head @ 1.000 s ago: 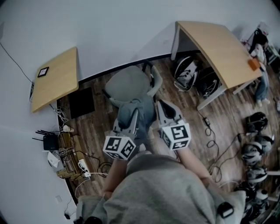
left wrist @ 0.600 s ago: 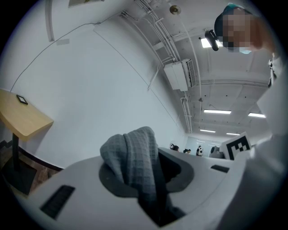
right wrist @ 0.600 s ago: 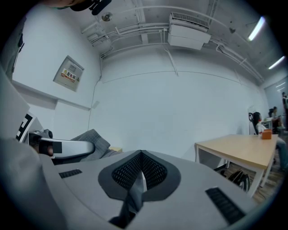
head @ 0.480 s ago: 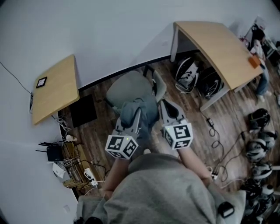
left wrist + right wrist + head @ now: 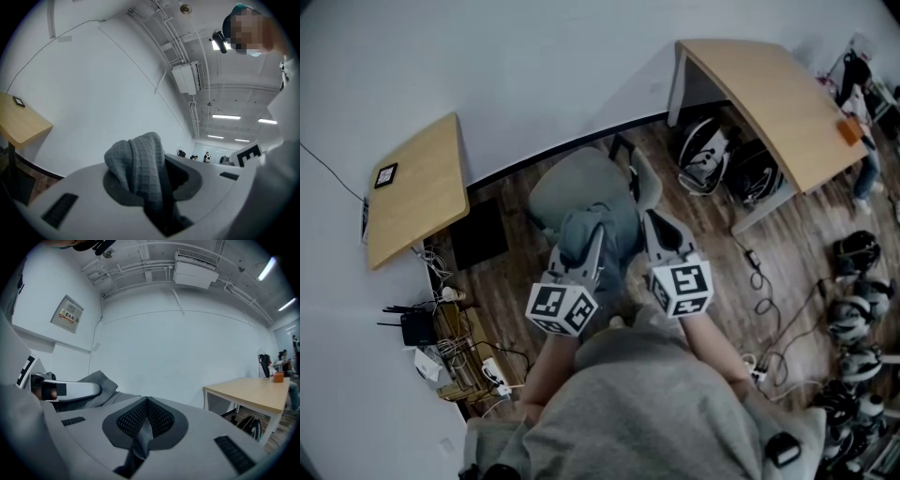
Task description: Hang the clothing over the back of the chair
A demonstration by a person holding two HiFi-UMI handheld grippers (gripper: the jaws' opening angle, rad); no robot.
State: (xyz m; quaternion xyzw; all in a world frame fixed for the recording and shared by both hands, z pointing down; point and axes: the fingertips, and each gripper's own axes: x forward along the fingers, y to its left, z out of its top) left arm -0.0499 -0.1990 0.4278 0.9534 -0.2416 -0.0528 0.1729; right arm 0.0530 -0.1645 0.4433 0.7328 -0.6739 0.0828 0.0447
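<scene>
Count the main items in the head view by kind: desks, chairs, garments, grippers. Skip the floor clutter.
Desks: 2 (left desk, right desk)
Chairs: 1 (chair)
Garments: 1 (garment, pinched by both grippers)
Grippers: 2 (left gripper, right gripper)
Total: 6

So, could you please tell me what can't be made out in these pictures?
Head view: the grey garment is bunched between the left gripper and right gripper, so its shape is unclear. The office chair base is hidden under its seat.
Both gripper views: the office chair is out of frame.
Right gripper view: the wall sign print is too small.
</scene>
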